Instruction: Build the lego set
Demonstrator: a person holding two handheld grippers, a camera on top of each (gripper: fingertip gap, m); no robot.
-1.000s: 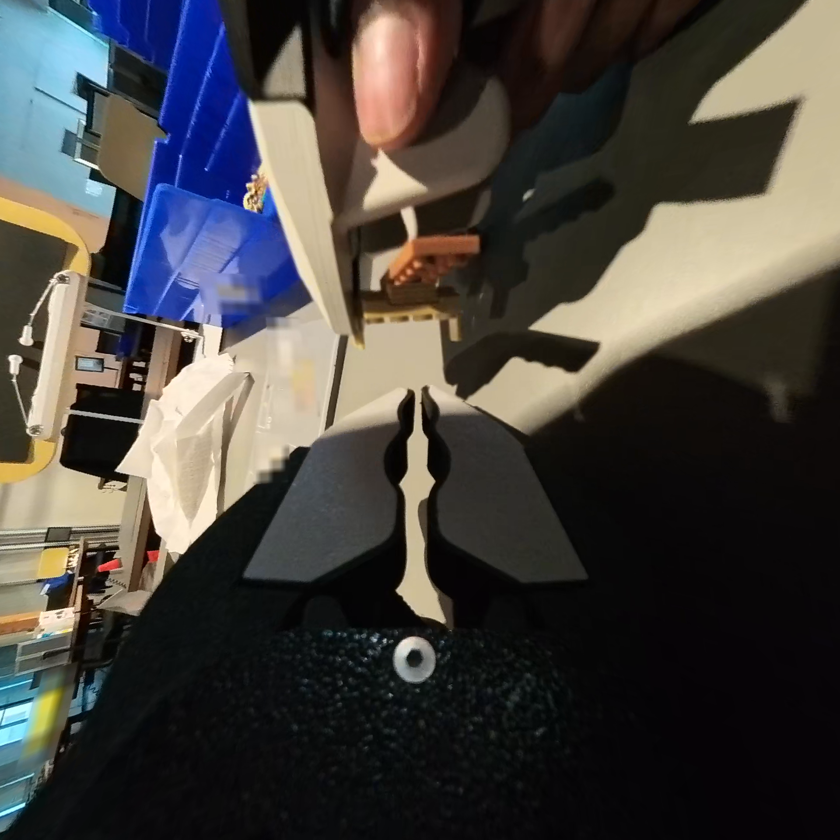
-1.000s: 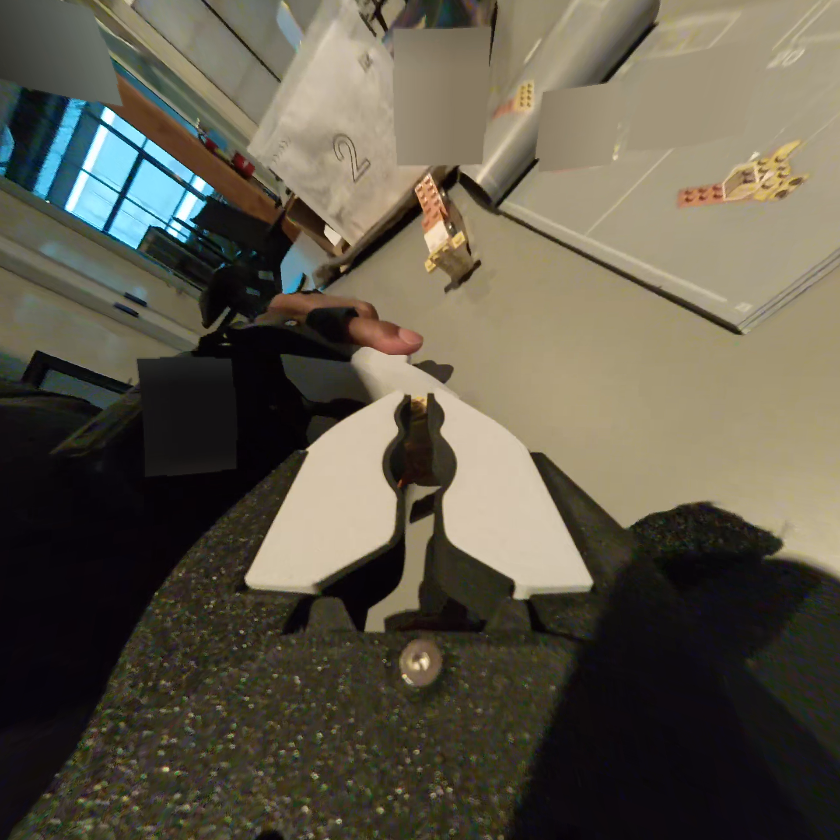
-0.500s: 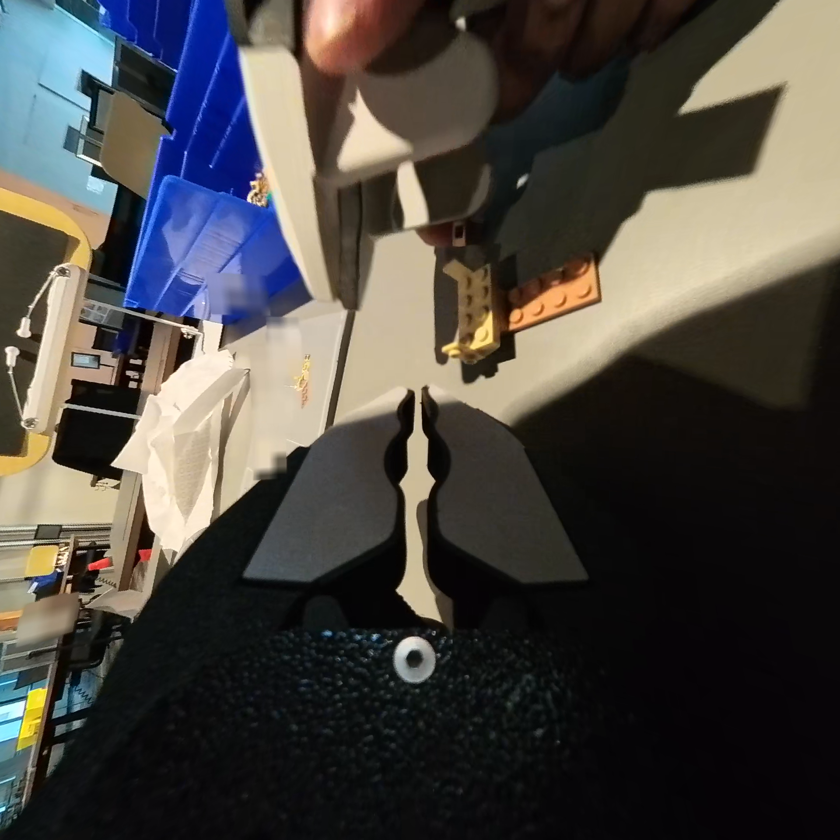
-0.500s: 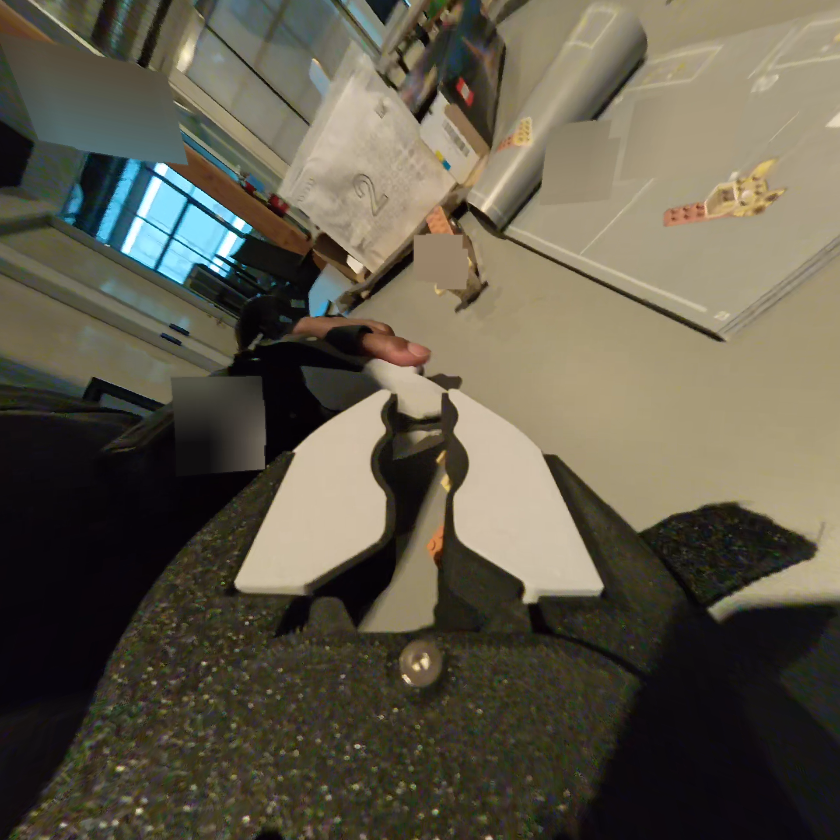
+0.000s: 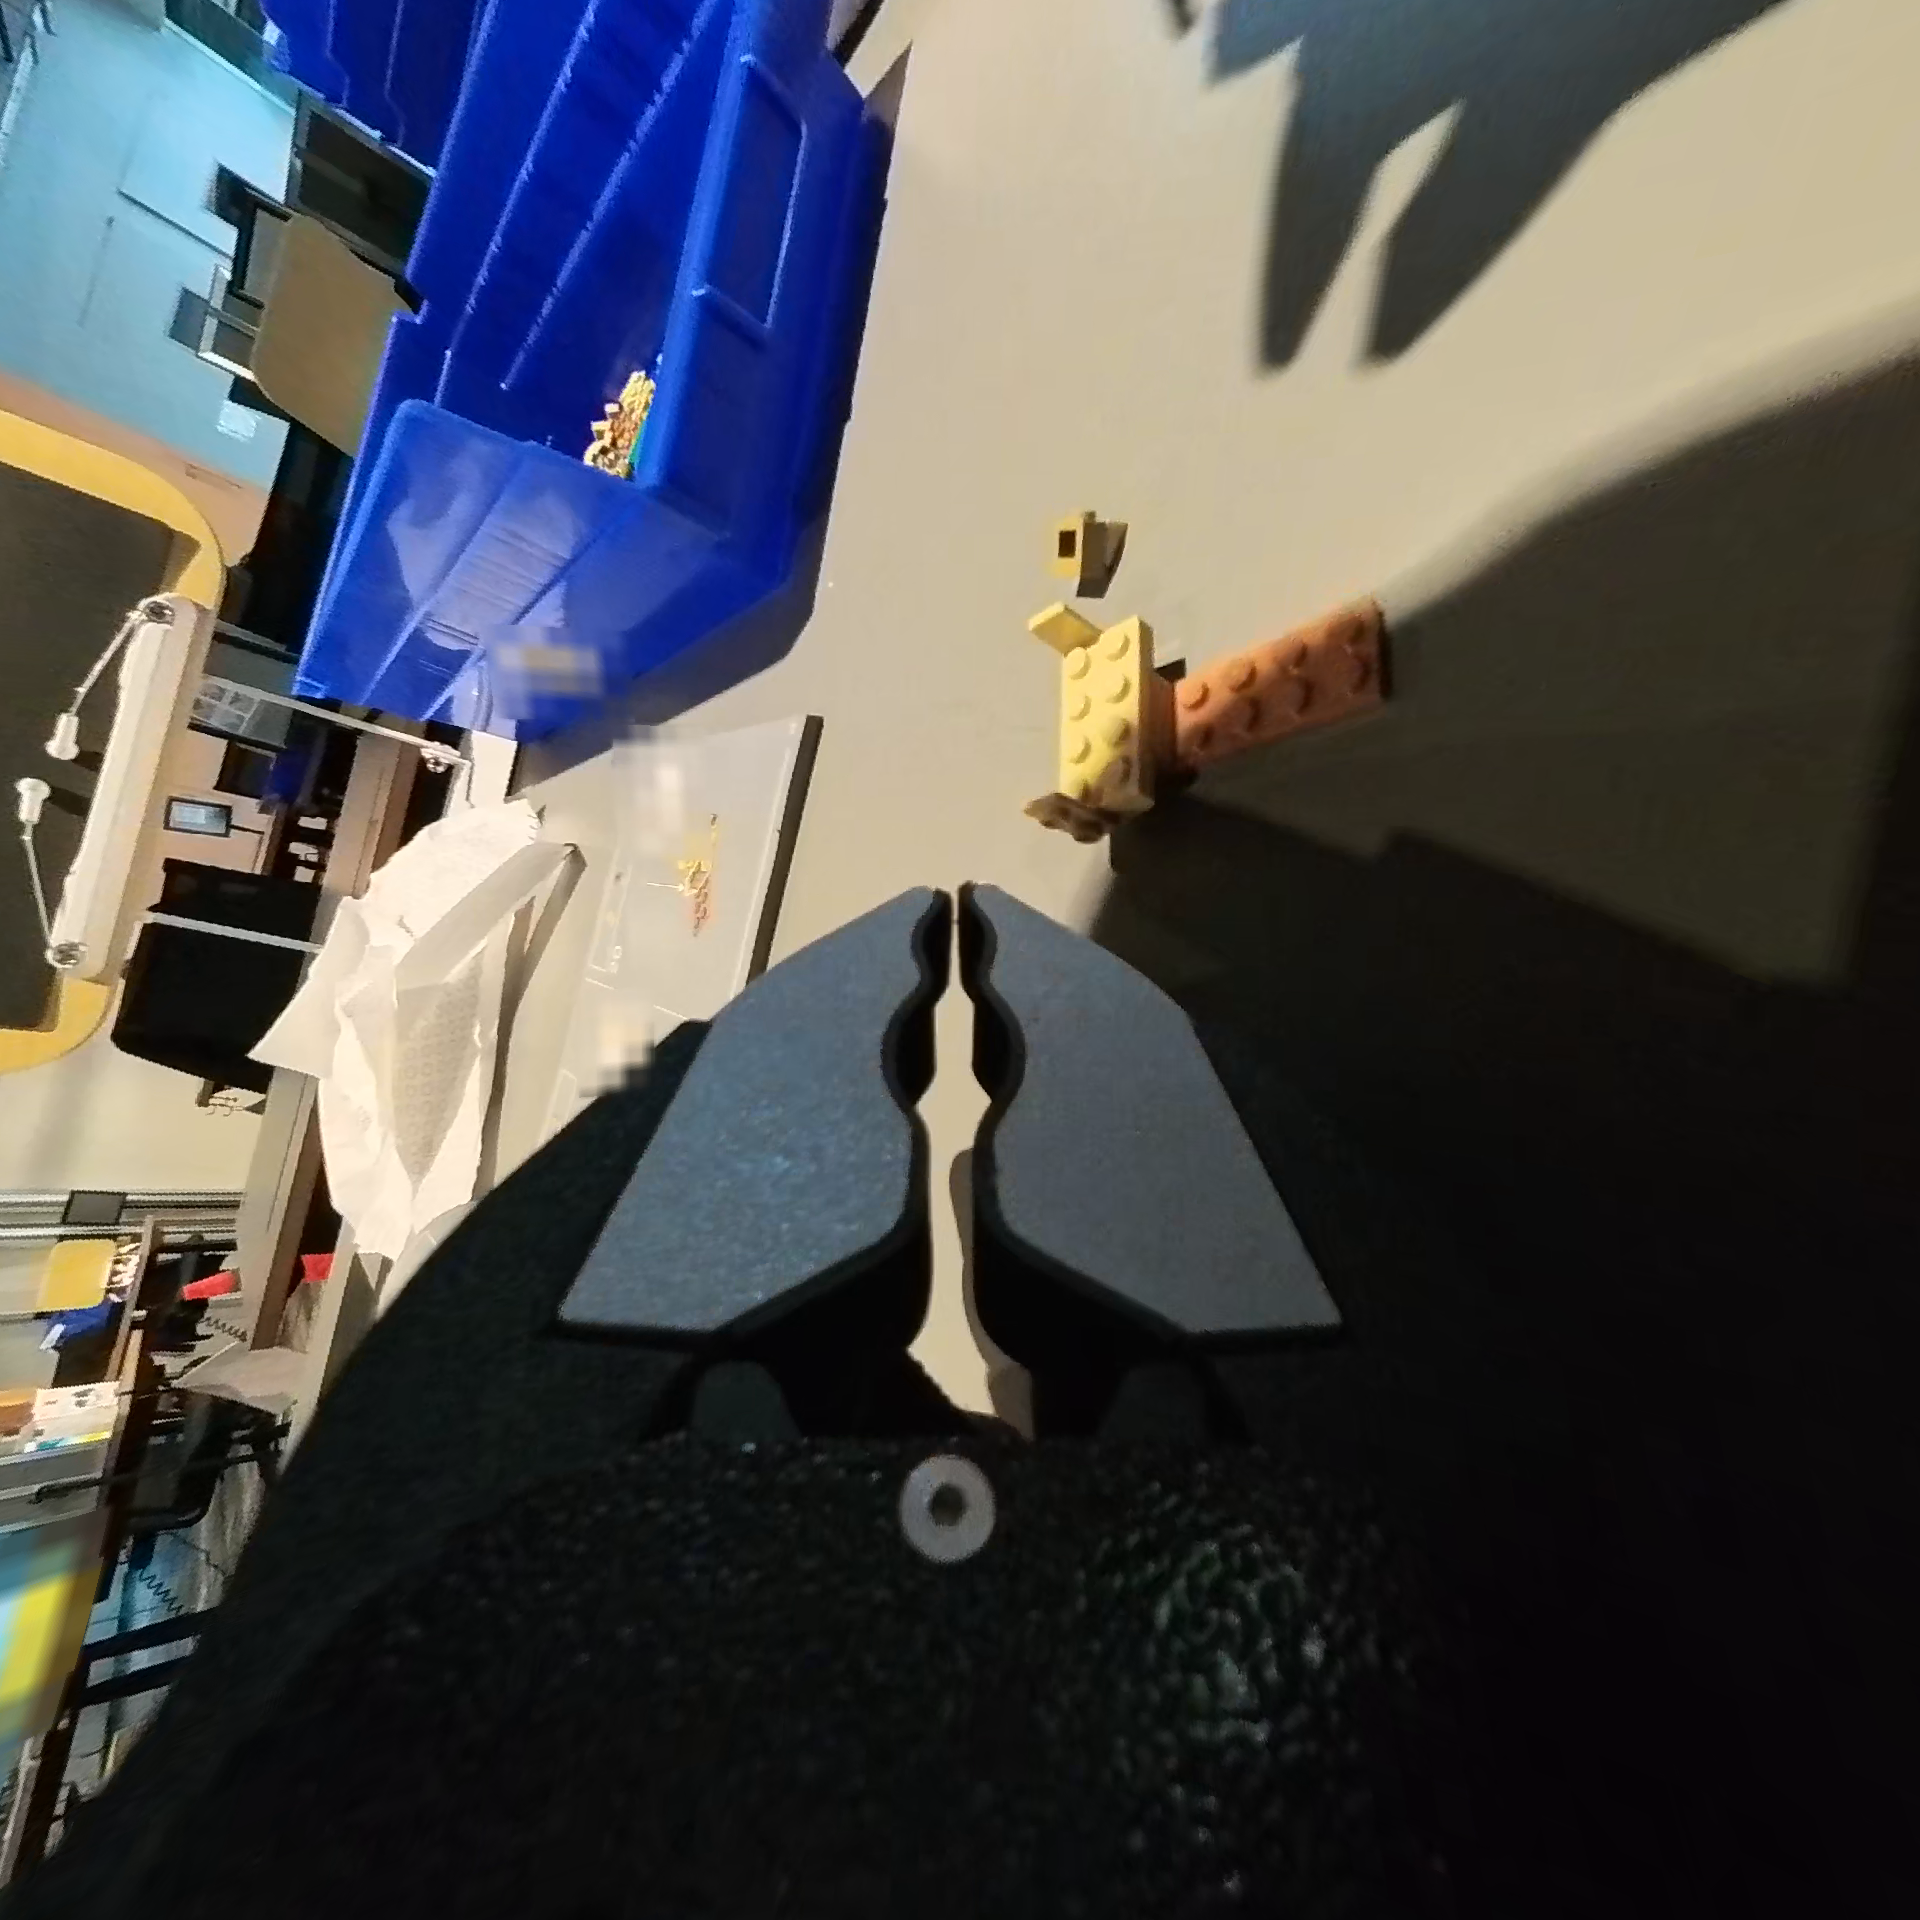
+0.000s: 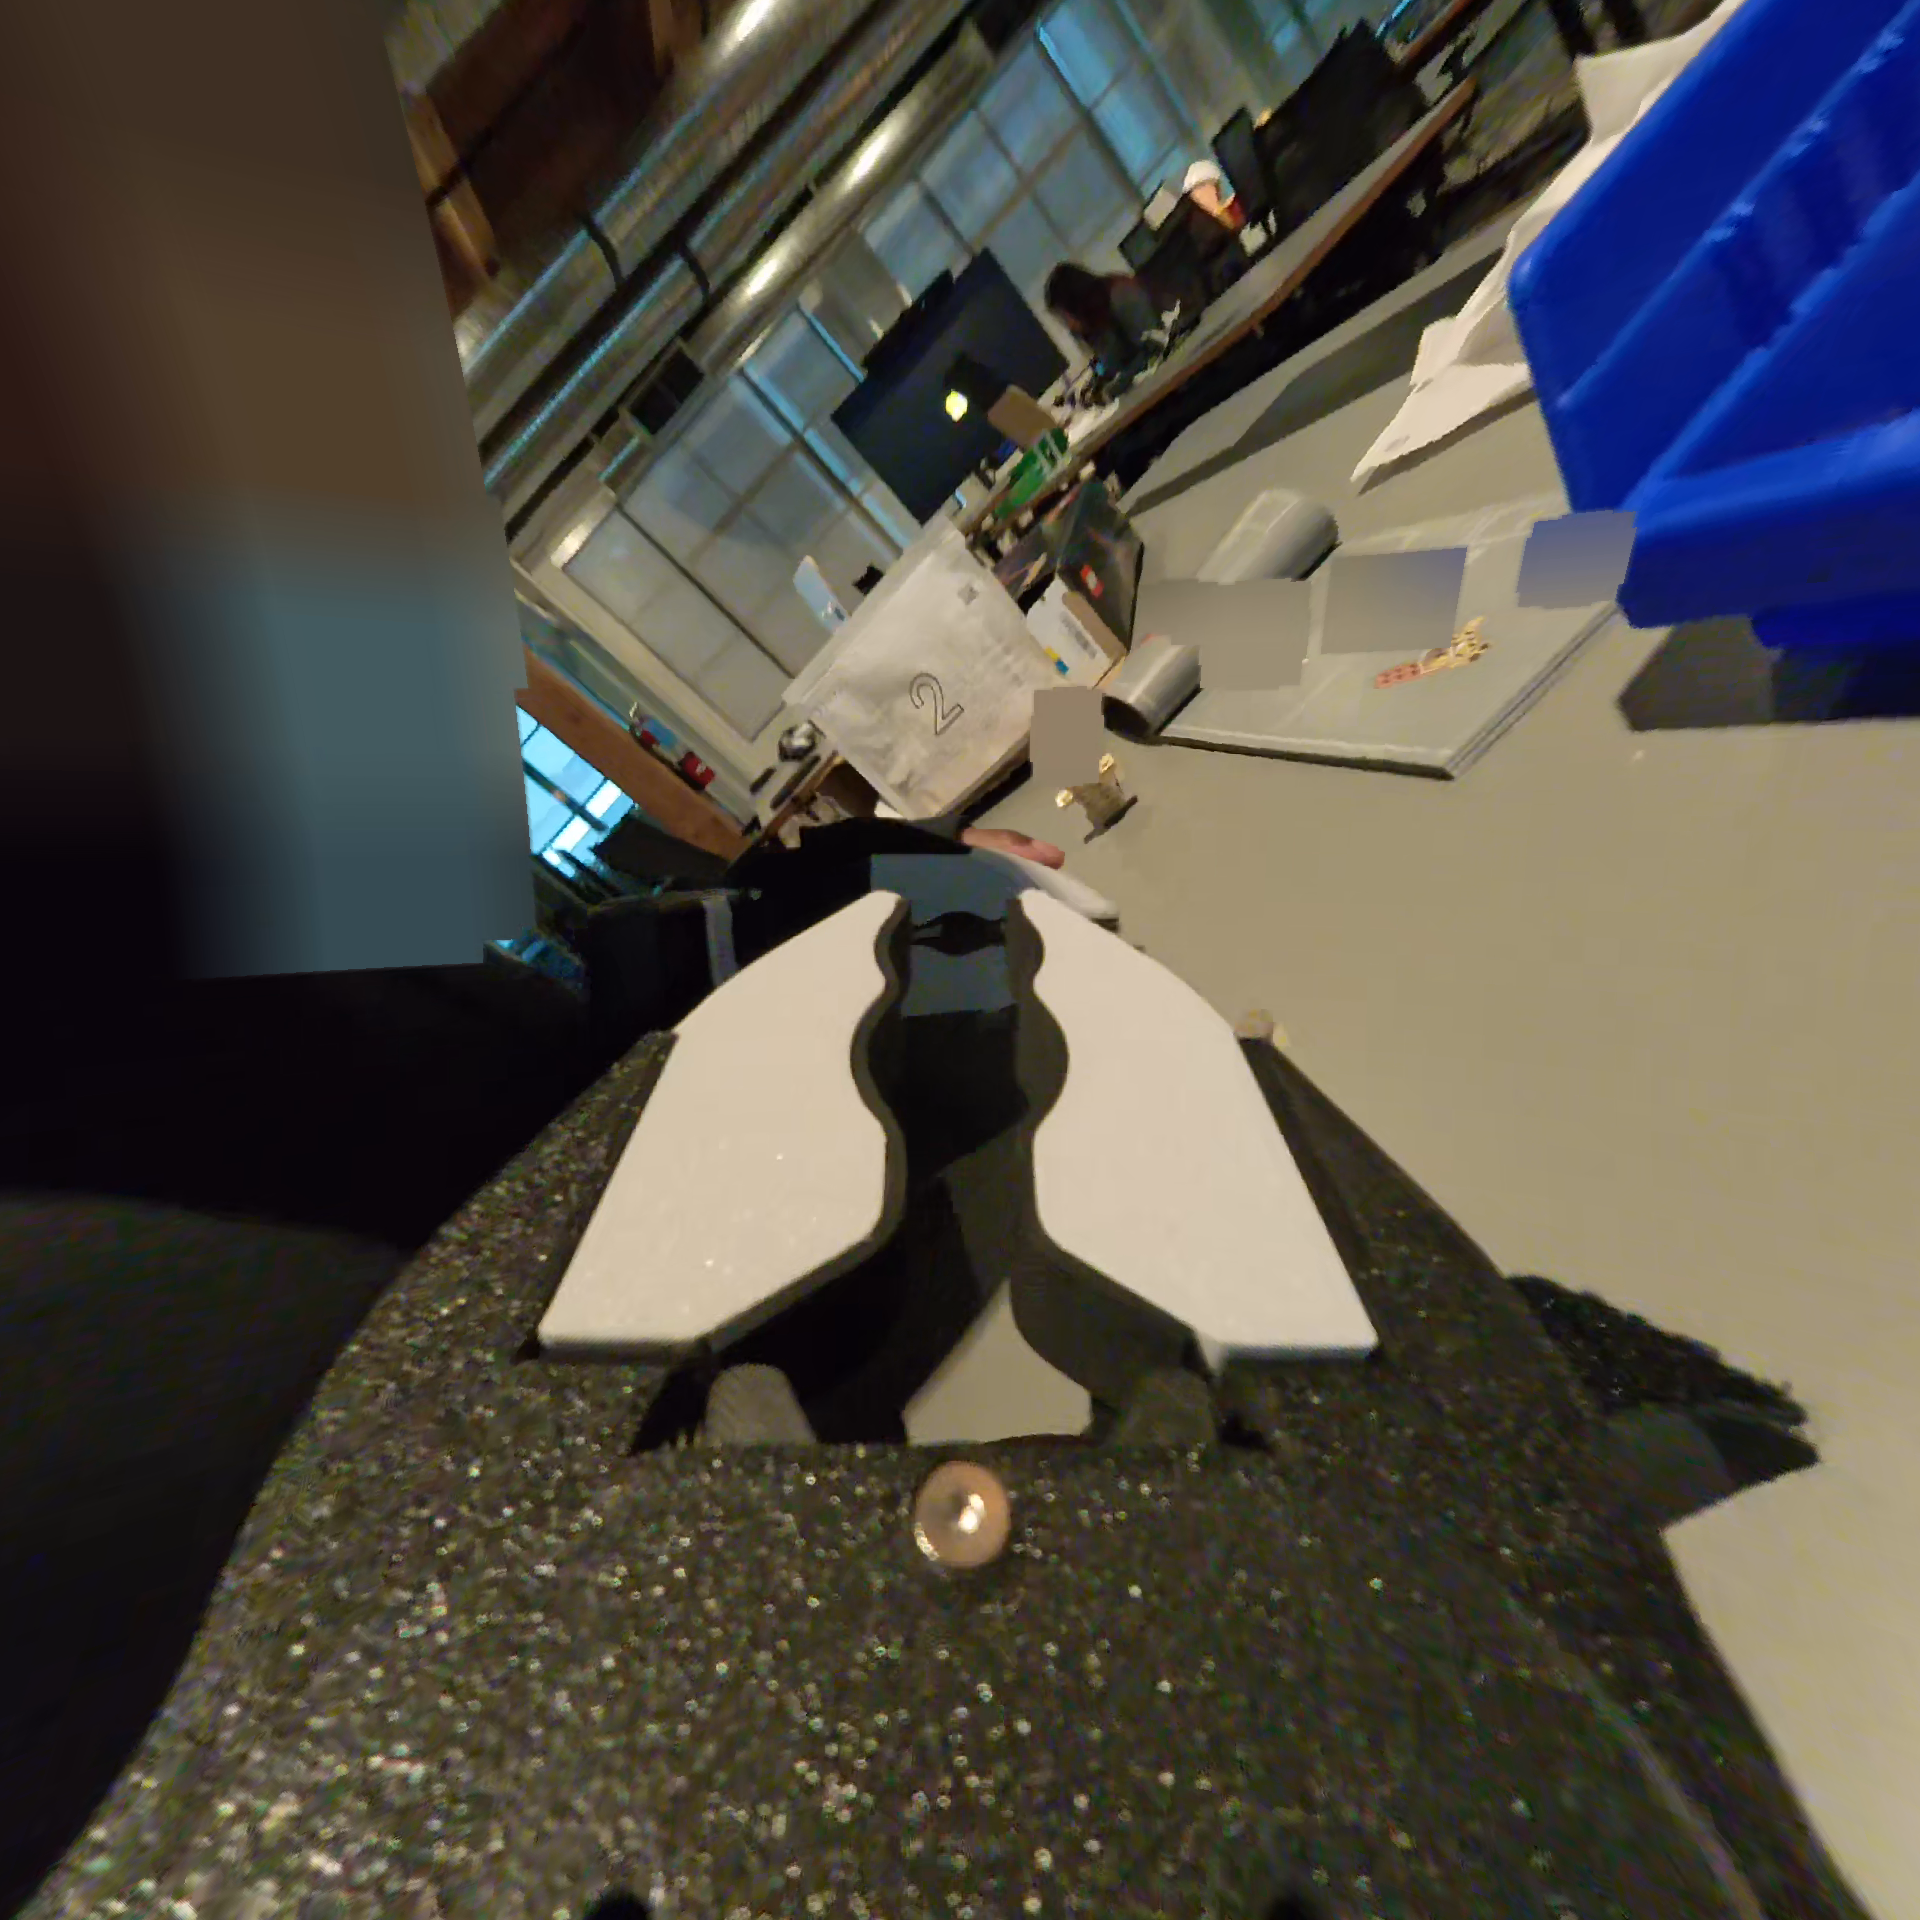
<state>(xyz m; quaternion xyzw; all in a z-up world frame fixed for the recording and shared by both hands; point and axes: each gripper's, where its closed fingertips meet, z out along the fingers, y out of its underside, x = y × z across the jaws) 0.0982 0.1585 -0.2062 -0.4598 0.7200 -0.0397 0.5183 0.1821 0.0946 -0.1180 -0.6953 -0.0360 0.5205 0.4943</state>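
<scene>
While left claw (image 5: 956,904) pressed together, right claw (image 6: 961,914) spread, both empty: lego assembly (image 5: 1117,717) mid-counter (image 5: 1039,312) looks light, rigid, snap-apart; pinch tan block's sides.

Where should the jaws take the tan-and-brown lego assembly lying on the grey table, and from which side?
Best guess: grip the brown studded plate across its two long edges, coming from above with the jaws shut on its narrow width. It lies flat, studs up, sticking out to one side of the tan brick, so those straight edges look clear. The small loose tan piece sits apart, out of the way.
</scene>
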